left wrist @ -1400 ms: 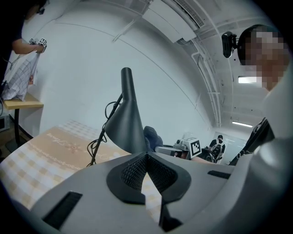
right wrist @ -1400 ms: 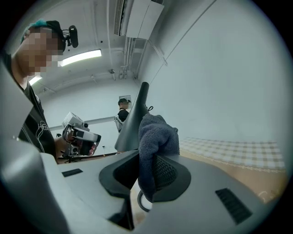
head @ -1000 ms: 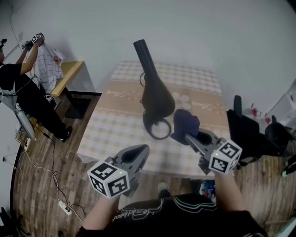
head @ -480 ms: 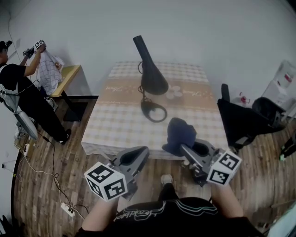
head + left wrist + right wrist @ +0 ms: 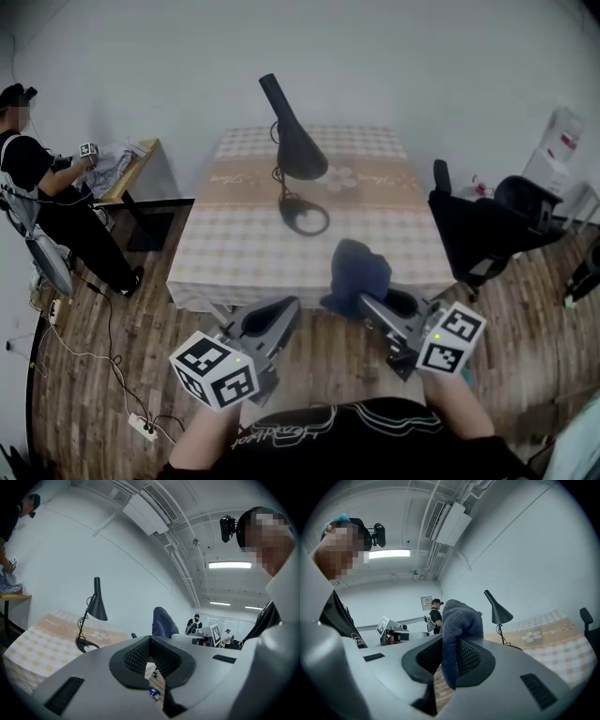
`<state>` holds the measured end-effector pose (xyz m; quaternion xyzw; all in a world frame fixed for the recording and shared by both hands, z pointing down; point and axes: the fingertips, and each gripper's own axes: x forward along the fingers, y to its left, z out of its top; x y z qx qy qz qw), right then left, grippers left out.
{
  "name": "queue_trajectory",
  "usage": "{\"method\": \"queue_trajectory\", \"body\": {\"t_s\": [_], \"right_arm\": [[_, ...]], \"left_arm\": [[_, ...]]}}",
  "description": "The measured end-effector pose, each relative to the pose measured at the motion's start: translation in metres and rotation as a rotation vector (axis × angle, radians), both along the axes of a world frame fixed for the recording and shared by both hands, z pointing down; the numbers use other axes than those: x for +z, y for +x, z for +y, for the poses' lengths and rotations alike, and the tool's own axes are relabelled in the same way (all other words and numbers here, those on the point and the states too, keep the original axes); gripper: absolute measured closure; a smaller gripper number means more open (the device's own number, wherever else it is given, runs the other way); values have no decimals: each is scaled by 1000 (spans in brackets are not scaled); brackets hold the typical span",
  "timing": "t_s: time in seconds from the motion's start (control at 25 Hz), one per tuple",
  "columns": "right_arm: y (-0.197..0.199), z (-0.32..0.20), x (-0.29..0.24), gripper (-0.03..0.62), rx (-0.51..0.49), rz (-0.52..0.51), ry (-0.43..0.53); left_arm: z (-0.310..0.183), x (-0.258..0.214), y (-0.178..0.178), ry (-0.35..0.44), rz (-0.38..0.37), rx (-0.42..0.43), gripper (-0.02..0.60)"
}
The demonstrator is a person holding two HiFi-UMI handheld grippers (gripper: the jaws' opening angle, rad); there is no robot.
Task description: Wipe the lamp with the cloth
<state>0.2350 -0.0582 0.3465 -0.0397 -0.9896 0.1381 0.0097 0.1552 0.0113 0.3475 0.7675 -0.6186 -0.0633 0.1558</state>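
A black desk lamp (image 5: 293, 141) with a cone shade and a ring base (image 5: 305, 217) stands on the checked table (image 5: 234, 253). The same lamp (image 5: 97, 606) shows far off in the left gripper view, and as the lamp (image 5: 498, 609) in the right gripper view. My right gripper (image 5: 367, 300) is shut on a dark blue cloth (image 5: 354, 272), which bunches up above its jaws as the cloth (image 5: 458, 620). My left gripper (image 5: 281, 309) is shut with nothing in it. Both grippers hang over the floor, short of the table's near edge and apart from the lamp.
A person (image 5: 42, 202) stands at the far left by a small wooden side table (image 5: 131, 159). Black office chairs (image 5: 483, 230) stand right of the table. Cables and a power strip (image 5: 142, 427) lie on the wooden floor at the left.
Both grippers and the cloth have drawn back from the lamp, from over the table to over the floor before it. The person at the left has lowered a checked cloth.
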Motion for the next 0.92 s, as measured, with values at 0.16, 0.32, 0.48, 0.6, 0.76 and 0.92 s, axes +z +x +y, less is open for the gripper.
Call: {"method": "queue_trajectory", "body": {"t_s": [0.16,0.32,0.48,0.6,0.76,0.92], "right_arm": [[7,4,-10,533,-5,-1,6],[8,-2,-28,533,-7,0,17],[18,7,-18,533,-4,-4,23],[17,15,-18,533,-9,-7,33],[16,16,-22,533,-15,-16,43],[22,18,-25,533,-16,-26,55]], "left_arm": [[4,-10,7,3,10,-15,581],[-4,-25,11,13,-10,-5,581],[5,-16,20,15,-13,-11,581],[11,-16,20,16,-20,-10,581],[12,-21,20,24,-31,-11,581],[14,-22,27,28,-40,-11,581]]}}
